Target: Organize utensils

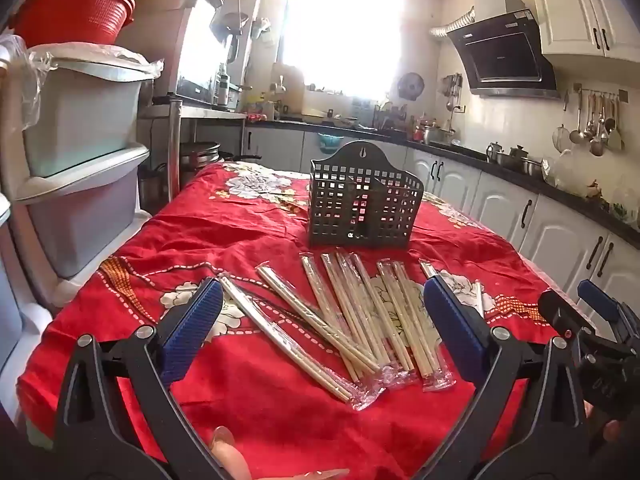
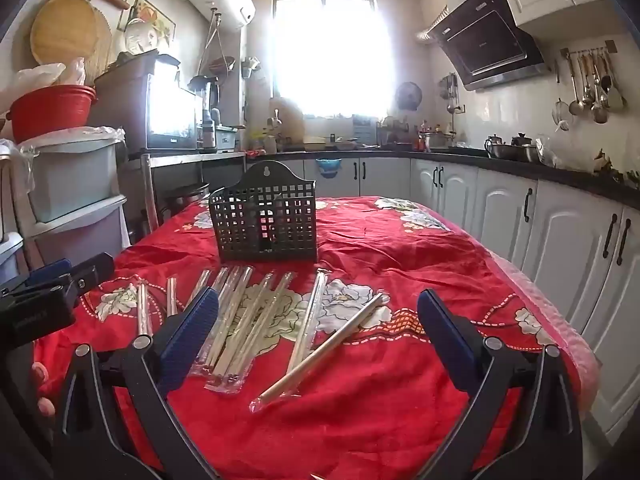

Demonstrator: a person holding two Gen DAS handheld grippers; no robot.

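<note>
Judged from the layout, the task stands at its opening step: no pair has been filed. The wrapped chopsticks (image 1: 360, 320) all lie loose on the red floral cloth of the surface (image 1: 248, 232), fanned out in front of the dark perforated holder (image 1: 364, 200), which stands upright further back and looks empty through its grid, so far as I can tell.

My left hand-held gripper (image 1: 322, 332) hovers over the near end of the spread with its jaws spread wide. It holds nothing and touches nothing. My right hand-held gripper (image 2: 318, 334) is likewise spread wide and empty, above the two pairs that lie apart on its side, one of them slanted (image 2: 320, 354).

The next move, in my estimate, calls for lowering one gripper across a single wrapped pair, closing on it mid-length, then tipping it upright into a compartment of the holder. The plastic sleeves look slick, and the middle pairs overlap, so an outlying pair is the safer first pick.
</note>
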